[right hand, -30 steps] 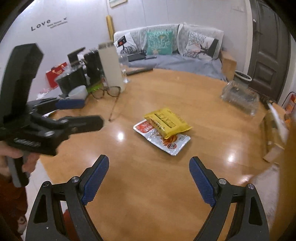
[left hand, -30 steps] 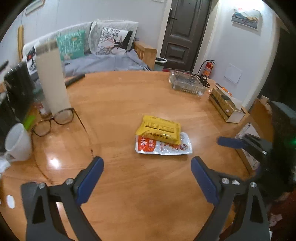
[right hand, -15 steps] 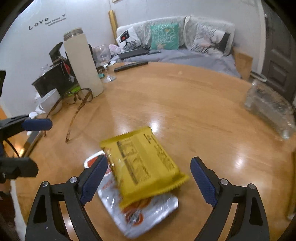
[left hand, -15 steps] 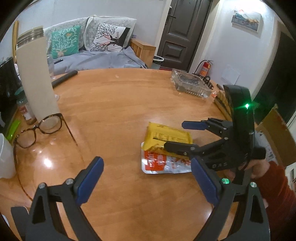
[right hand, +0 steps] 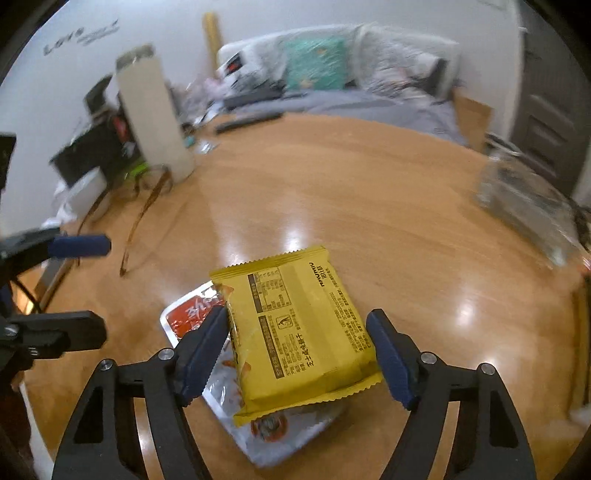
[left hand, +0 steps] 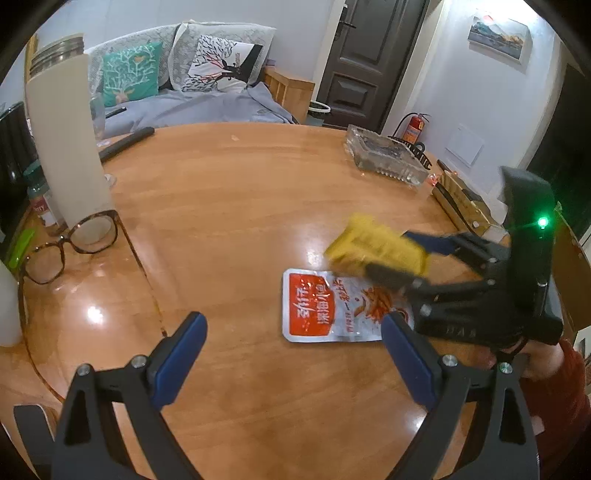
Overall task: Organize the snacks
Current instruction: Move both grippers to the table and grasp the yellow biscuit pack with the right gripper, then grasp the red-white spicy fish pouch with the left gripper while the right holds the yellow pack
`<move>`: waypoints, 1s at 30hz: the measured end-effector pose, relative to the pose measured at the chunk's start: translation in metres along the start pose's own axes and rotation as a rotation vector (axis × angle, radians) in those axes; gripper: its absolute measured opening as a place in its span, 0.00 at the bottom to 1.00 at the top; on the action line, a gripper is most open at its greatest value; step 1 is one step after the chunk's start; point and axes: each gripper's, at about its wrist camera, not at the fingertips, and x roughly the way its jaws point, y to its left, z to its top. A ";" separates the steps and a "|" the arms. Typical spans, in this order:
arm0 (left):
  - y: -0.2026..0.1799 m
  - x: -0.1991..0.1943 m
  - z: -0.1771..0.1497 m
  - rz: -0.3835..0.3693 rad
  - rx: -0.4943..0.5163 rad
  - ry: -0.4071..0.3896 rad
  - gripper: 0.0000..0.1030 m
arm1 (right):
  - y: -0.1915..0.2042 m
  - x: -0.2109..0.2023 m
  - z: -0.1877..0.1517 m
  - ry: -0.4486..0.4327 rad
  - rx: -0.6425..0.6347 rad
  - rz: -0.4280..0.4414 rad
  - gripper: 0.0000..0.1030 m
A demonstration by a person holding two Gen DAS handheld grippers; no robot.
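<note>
Yellow snack packet [right hand: 303,332], crinkled, between right hand-held gripper [right hand: 299,347] pads.

Big round wooden table [left hand: 240,206] w/ a glossy top, lights reflecting off it. On the left edge there's a tall cream-colored tumbler [left hand: 64,136] w/ a metal lid, standing upright, and tortoiseshell glasses [left hand: 70,245] lying just beside its base, arms open. A long black remote-looking thing [left hand: 125,142] sits further back near the rim. Far right side has a clear glass ashtray [left hand: 386,158], and near it a wooden box [left hand: 465,210], can't tell what's in it. Behind the table: gray sofa [left hand: 192,107] w/ a teal cushion [left hand: 131,72] & a black/white tree-print one [left hand: 221,62]. Dark door [left hand: 365,62], red fire extinguisher [left hand: 413,127] against the wall, framed pic [left hand: 498,31] up top right
</note>
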 end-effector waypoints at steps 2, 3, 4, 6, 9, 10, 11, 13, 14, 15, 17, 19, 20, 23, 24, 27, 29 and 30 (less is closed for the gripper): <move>-0.002 -0.001 -0.001 0.000 0.005 0.002 0.91 | -0.002 -0.011 -0.002 -0.026 -0.004 -0.109 0.71; -0.003 -0.002 -0.001 0.001 0.007 0.001 0.91 | -0.003 -0.013 -0.003 -0.030 -0.016 -0.173 0.71; -0.004 -0.003 -0.001 0.001 0.009 -0.001 0.91 | -0.006 -0.014 -0.004 -0.029 -0.017 -0.199 0.71; -0.006 -0.004 -0.002 0.002 0.009 -0.003 0.91 | -0.016 -0.011 -0.005 -0.016 0.003 -0.247 0.71; -0.006 -0.005 -0.004 0.005 0.009 -0.001 0.91 | -0.022 -0.005 -0.007 -0.008 -0.009 -0.352 0.70; -0.006 -0.004 -0.005 0.006 0.009 0.002 0.91 | -0.021 -0.005 -0.009 -0.002 -0.028 -0.351 0.70; -0.006 -0.004 -0.006 0.007 0.007 0.007 0.91 | -0.018 -0.006 -0.011 -0.003 -0.044 -0.344 0.70; -0.005 -0.003 -0.009 0.008 -0.003 0.016 0.91 | -0.011 -0.009 -0.017 0.006 -0.084 -0.354 0.69; -0.005 -0.002 -0.011 0.002 -0.010 0.021 0.91 | -0.009 -0.012 -0.022 0.007 -0.093 -0.356 0.69; -0.005 -0.003 -0.013 -0.002 -0.014 0.023 0.91 | -0.005 -0.014 -0.025 0.012 -0.094 -0.347 0.69; -0.006 -0.004 -0.016 -0.003 -0.013 0.026 0.91 | 0.001 -0.015 -0.032 0.030 -0.086 -0.321 0.69; -0.007 -0.005 -0.018 0.003 -0.008 0.027 0.91 | 0.011 -0.017 -0.038 0.033 -0.107 -0.332 0.68; -0.007 -0.006 -0.019 0.005 -0.008 0.028 0.91 | 0.015 -0.018 -0.041 0.034 -0.117 -0.329 0.67; -0.005 -0.006 -0.023 0.001 -0.018 0.036 0.91 | 0.029 -0.026 -0.051 0.045 -0.113 -0.254 0.67; -0.005 -0.006 -0.024 0.005 -0.017 0.040 0.91 | 0.033 -0.028 -0.054 0.052 -0.099 -0.203 0.67; -0.005 -0.002 -0.027 0.011 -0.010 0.048 0.91 | 0.038 -0.031 -0.058 0.064 -0.068 -0.140 0.66; -0.006 0.003 -0.026 0.015 0.000 0.045 0.90 | 0.035 -0.036 -0.058 0.049 -0.041 -0.190 0.66; -0.008 0.006 -0.025 0.020 0.009 0.043 0.87 | 0.030 -0.042 -0.058 0.036 -0.016 -0.217 0.66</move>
